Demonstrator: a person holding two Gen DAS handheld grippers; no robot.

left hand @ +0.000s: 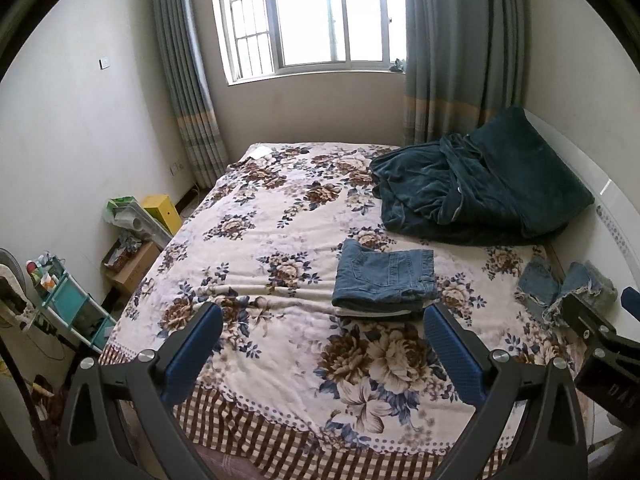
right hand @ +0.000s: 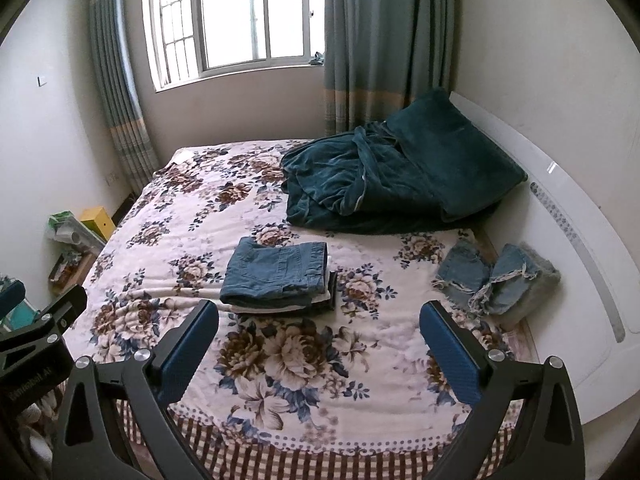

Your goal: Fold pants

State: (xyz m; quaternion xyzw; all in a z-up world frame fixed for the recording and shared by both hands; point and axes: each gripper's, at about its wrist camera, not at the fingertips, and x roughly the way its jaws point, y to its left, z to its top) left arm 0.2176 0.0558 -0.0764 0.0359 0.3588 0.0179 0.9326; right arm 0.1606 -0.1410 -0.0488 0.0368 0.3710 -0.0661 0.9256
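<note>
Folded blue jeans point(left hand: 385, 276) lie on top of a small stack of folded clothes in the middle of the floral bed cover point(left hand: 280, 344); they also show in the right wrist view point(right hand: 276, 270). An unfolded pair of frayed denim shorts point(left hand: 560, 290) lies at the bed's right edge, also seen in the right wrist view point(right hand: 486, 280). My left gripper point(left hand: 322, 320) is open and empty, held above the bed's near part, short of the stack. My right gripper point(right hand: 319, 318) is open and empty, between the stack and the shorts.
A crumpled dark teal blanket and pillow point(left hand: 480, 188) lie at the head of the bed by the white headboard point(right hand: 560, 216). Boxes point(left hand: 160, 212) and a small teal shelf point(left hand: 68, 300) stand on the floor at the left. A window point(left hand: 312, 16) is behind the bed.
</note>
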